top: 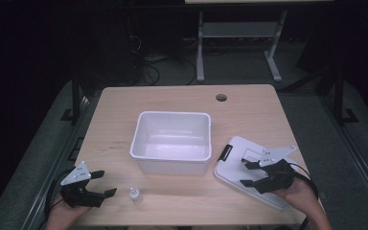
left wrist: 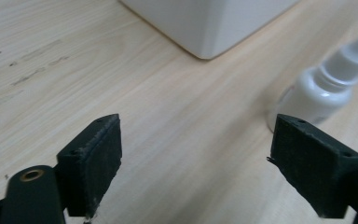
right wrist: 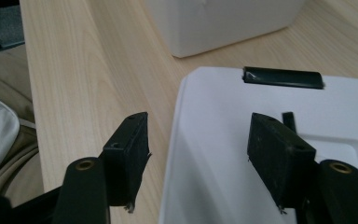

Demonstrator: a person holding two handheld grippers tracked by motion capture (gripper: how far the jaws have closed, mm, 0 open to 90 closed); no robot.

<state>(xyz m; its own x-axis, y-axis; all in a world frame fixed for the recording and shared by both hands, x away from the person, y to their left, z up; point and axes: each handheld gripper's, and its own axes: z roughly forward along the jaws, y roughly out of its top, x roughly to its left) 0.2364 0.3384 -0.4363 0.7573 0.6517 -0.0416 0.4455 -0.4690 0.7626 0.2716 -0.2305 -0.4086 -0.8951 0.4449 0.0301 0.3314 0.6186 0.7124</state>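
Observation:
A white plastic bin point(top: 171, 142) stands empty at the middle of the wooden table point(top: 124, 103). Its flat white lid point(top: 239, 172) with a black latch point(top: 226, 153) lies to the bin's right. My right gripper point(top: 250, 173) hovers open over the lid; in the right gripper view its jaws straddle the lid's point(right wrist: 261, 116) near edge. A small white dropper bottle point(top: 134, 194) stands near the front edge. My left gripper point(top: 104, 184) is open just left of it, nothing between its jaws; the bottle point(left wrist: 326, 88) sits past the right jaw and the bin's corner point(left wrist: 209, 23) lies ahead.
A round cable hole point(top: 221, 97) is at the table's far right. Beyond the table stand a metal frame point(top: 239, 33) and cables on the dark floor. Black rails run along both sides of the table.

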